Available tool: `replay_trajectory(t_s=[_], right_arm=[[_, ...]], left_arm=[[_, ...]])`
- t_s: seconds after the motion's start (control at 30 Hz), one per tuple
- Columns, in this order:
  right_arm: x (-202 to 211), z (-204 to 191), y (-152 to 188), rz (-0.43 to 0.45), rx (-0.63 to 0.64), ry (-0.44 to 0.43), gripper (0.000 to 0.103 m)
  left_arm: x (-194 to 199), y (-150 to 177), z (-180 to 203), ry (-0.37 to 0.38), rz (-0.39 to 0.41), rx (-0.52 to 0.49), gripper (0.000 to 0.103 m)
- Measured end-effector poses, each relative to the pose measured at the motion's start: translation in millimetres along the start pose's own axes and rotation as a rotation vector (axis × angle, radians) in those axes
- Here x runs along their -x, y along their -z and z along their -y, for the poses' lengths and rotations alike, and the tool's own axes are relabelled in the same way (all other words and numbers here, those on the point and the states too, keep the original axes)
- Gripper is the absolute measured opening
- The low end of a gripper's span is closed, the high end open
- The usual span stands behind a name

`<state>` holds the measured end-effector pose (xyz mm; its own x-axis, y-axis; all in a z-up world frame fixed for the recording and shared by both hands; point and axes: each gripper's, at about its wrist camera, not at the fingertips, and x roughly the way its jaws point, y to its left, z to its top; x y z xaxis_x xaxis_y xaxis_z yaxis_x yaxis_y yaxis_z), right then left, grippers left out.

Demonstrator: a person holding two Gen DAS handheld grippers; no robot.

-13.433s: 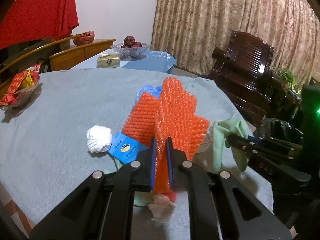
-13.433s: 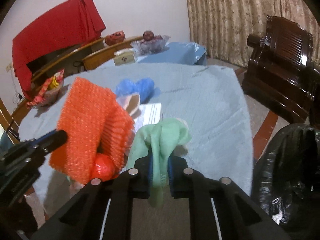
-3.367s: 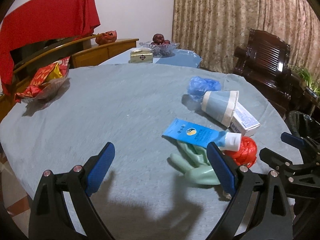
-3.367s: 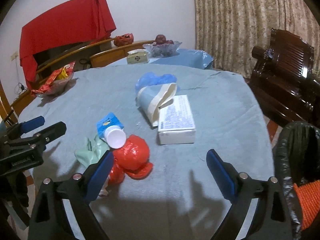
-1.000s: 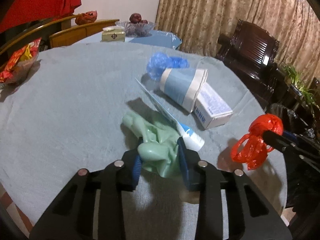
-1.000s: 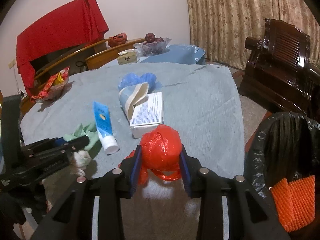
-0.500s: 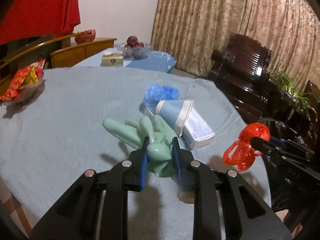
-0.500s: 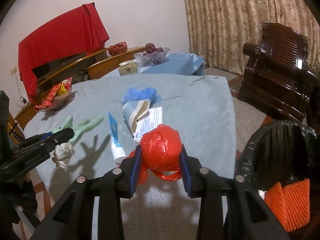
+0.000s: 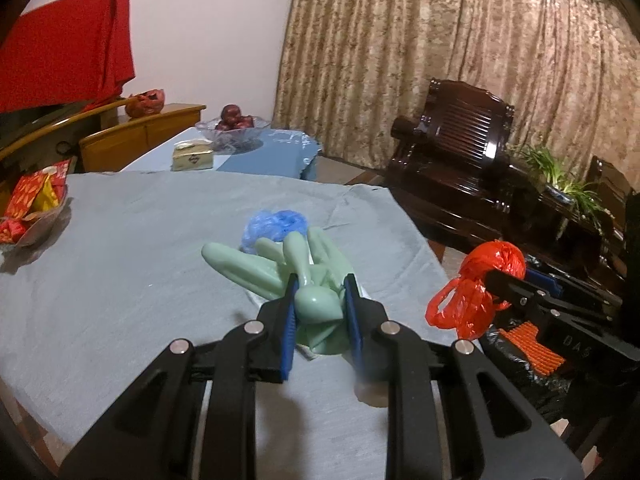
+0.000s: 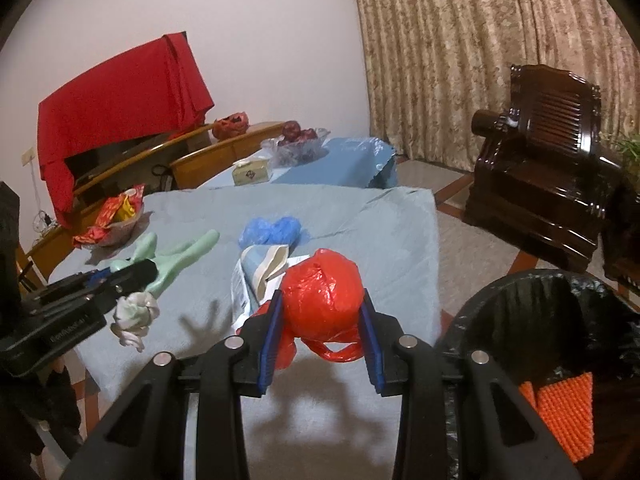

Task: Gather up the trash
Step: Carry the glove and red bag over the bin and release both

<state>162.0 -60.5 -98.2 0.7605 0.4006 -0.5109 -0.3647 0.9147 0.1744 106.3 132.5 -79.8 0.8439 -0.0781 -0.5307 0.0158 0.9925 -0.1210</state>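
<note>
Trash in hand: a pale green rubber glove (image 9: 308,276) is pinched between the blue pads of the left gripper (image 9: 320,312), its fingers splayed forward above the grey-blue tablecloth (image 9: 120,264). The jaws narrowed on the glove within the last second, and it is clamped. A crumpled red plastic bag (image 10: 322,300) is held between the blue pads of the right gripper (image 10: 320,344), jaws partly closed around the ball, its loose handles hanging below.

Taking the black-lined trash bin (image 10: 560,320) as reference: the red bag sits just left of the bin rim, off the table surface; the glove is farther left, well apart from the bin. Orange ribbed foam netting (image 10: 560,412) lies inside the bin.

Remaining on the tablecloth, left of the bin: a crumpled blue plastic bag (image 10: 272,232), a light blue paper cup lying on its side (image 10: 264,264), and a white printed carton (image 10: 244,292) partly hidden behind the red bag.
</note>
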Motion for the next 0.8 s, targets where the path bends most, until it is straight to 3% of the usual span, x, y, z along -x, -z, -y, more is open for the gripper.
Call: replay_trajectory(t_s=[0.33, 0.8], right_arm=[[32, 41, 1, 0.034, -0.043, 0.083, 0.036], [84, 124, 16, 0.062, -0.141, 0.280, 0.036]], left_arm=[[-12, -6, 50, 0.085, 0.001, -0.048, 0.021], [-43, -7, 147, 0.256, -0.017, -0.144, 0.021]])
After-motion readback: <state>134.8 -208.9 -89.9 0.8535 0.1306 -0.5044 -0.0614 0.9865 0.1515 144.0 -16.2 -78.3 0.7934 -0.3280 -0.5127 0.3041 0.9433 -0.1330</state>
